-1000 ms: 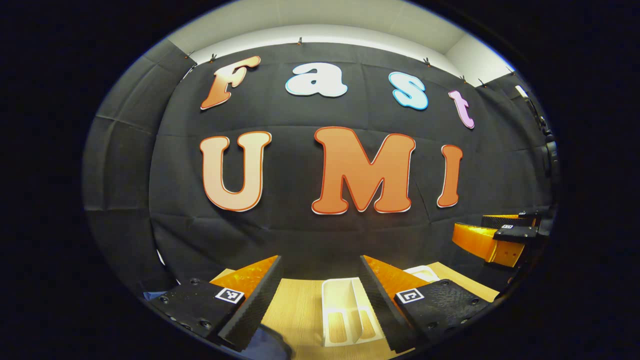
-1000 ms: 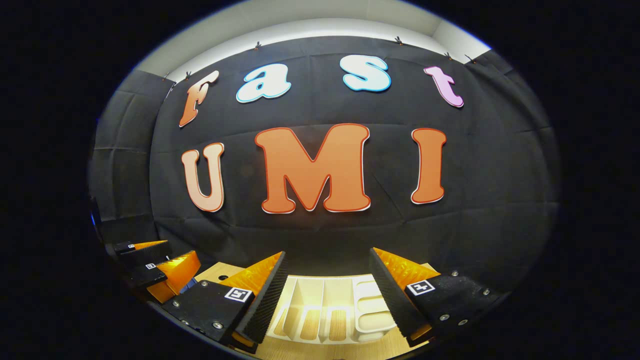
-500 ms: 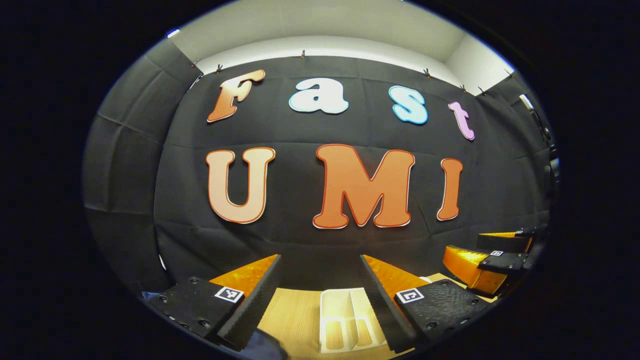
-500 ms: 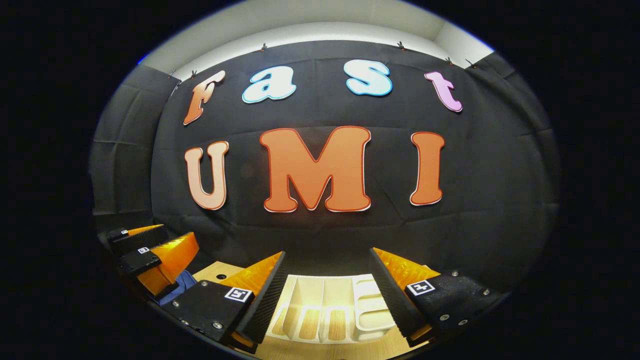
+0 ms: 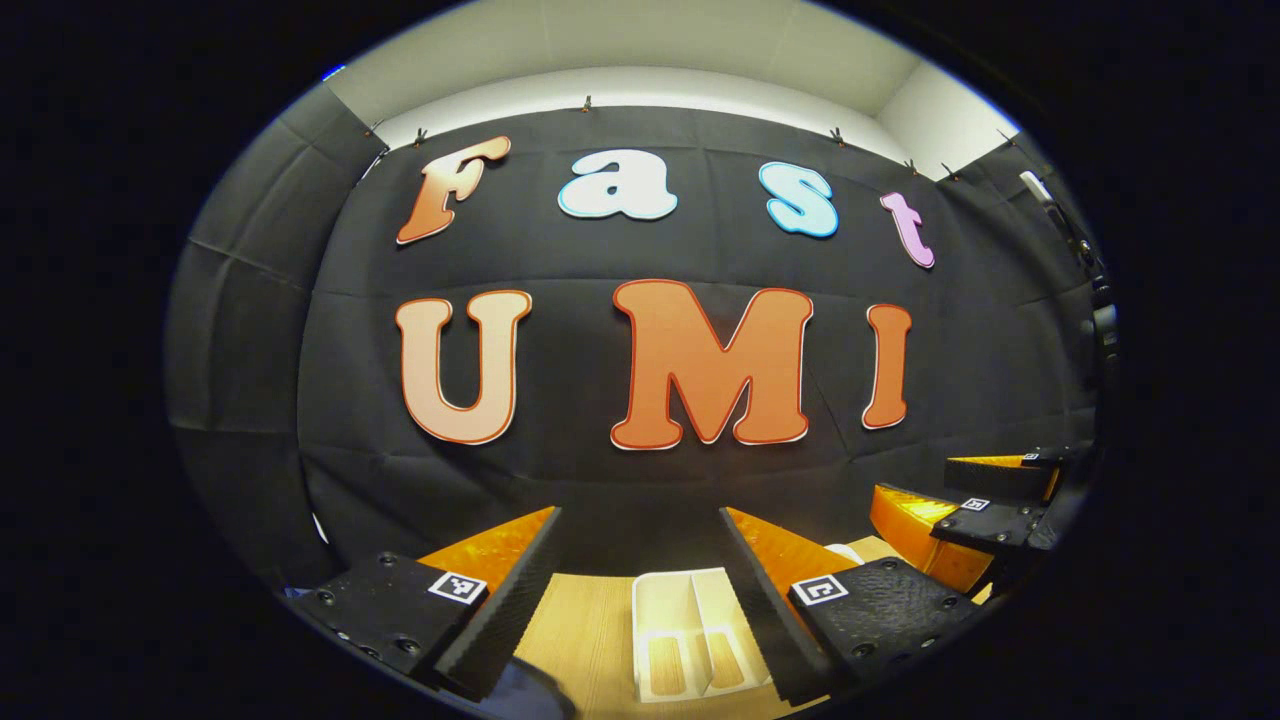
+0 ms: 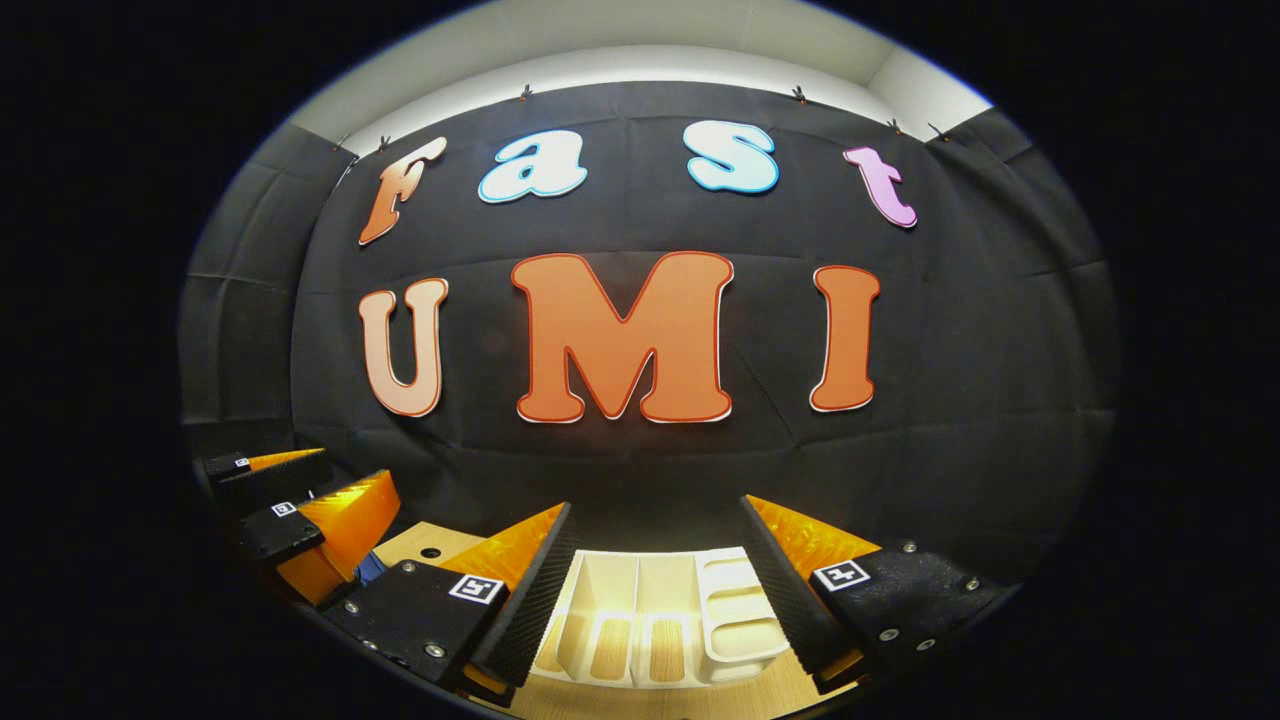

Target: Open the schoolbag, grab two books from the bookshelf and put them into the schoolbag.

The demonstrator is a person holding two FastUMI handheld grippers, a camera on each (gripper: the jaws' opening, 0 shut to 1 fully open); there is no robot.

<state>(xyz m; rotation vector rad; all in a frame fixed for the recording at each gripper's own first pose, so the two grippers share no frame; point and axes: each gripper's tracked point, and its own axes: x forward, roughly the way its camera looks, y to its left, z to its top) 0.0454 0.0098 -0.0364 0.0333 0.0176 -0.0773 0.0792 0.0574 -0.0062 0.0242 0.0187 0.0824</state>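
My left gripper (image 5: 640, 545) is open and holds nothing, raised above the wooden table (image 5: 580, 630). Beyond its fingers stands a white slotted bookshelf (image 5: 690, 640) on the table; I make out no books in its slots. A corner of blue fabric (image 5: 520, 695), maybe the schoolbag, lies at the bottom edge below the left finger. My right gripper (image 6: 655, 535) is open too, with nothing between its fingers, above the same white bookshelf (image 6: 660, 620). The right gripper (image 5: 975, 500) also appears far right in the left gripper view, and the left gripper (image 6: 300, 510) far left in the right gripper view.
The black cloth wall stands close behind the table. A bit of blue fabric (image 6: 368, 568) shows under the left gripper in the right gripper view. The table (image 6: 430, 548) has a small round hole near its back left corner.
Both views tilted up a little between one second ago and half a second ago, then drifted slightly. The jaws stayed open and nothing was grasped.
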